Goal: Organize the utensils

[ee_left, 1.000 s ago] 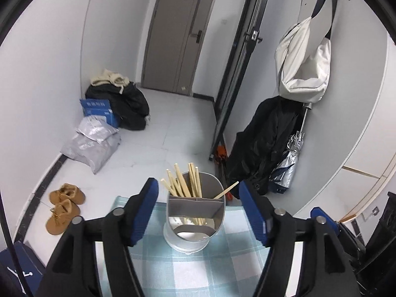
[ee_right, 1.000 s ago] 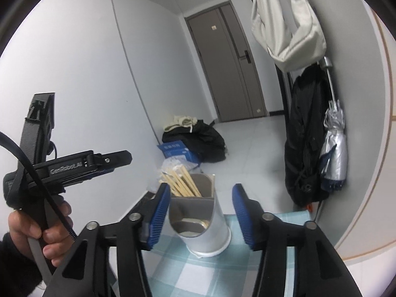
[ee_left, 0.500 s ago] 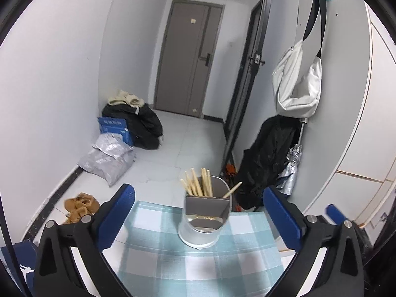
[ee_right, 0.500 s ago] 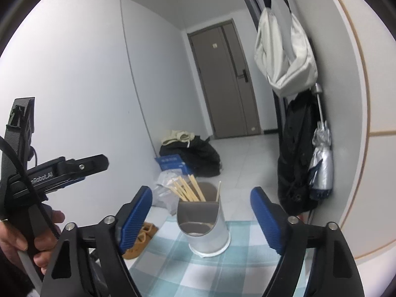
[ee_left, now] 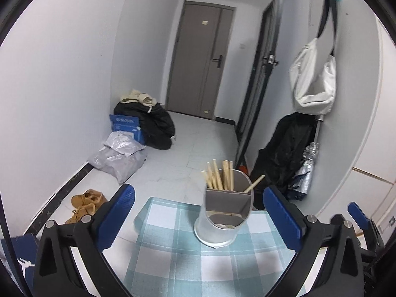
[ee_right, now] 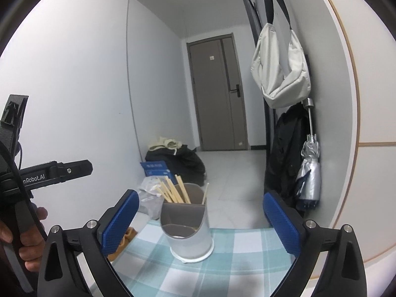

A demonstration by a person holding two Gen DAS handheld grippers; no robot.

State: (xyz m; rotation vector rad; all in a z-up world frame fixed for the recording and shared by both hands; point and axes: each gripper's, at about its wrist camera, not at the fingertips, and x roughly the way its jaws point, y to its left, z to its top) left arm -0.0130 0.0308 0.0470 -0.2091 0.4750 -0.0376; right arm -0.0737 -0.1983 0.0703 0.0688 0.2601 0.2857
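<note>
A grey divided utensil holder (ee_left: pixel 222 219) stands on a teal-and-white checked tablecloth (ee_left: pixel 173 252). Several wooden chopsticks (ee_left: pixel 217 177) lean in its back compartments; the front compartment looks empty. My left gripper (ee_left: pixel 199 189) is open wide, a little short of the holder, with nothing between its blue pads (ee_left: pixel 116 217). In the right wrist view the holder (ee_right: pixel 188 232) and chopsticks (ee_right: pixel 173 190) sit just beyond my right gripper (ee_right: pixel 200 195), whose jaws are still opening and hold nothing. The left gripper's body (ee_right: pixel 54 173) shows at the left, held by a hand (ee_right: pixel 24 235).
The holder stands close to the table's far edge (ee_left: pixel 173 199). Beyond it on the floor lie brown shoes (ee_left: pixel 85 204), grey parcels (ee_left: pixel 118 156), a blue box (ee_left: pixel 126 126) and a black bag (ee_left: pixel 151 123). A white bag (ee_right: pixel 279 74), black coat (ee_right: pixel 284 148) and silver umbrella (ee_right: pixel 309 170) hang on the right wall.
Both grippers' jaws have spread from near the holder's sides to wide apart. Both have drawn back from the holder, which now looks smaller and farther off.
</note>
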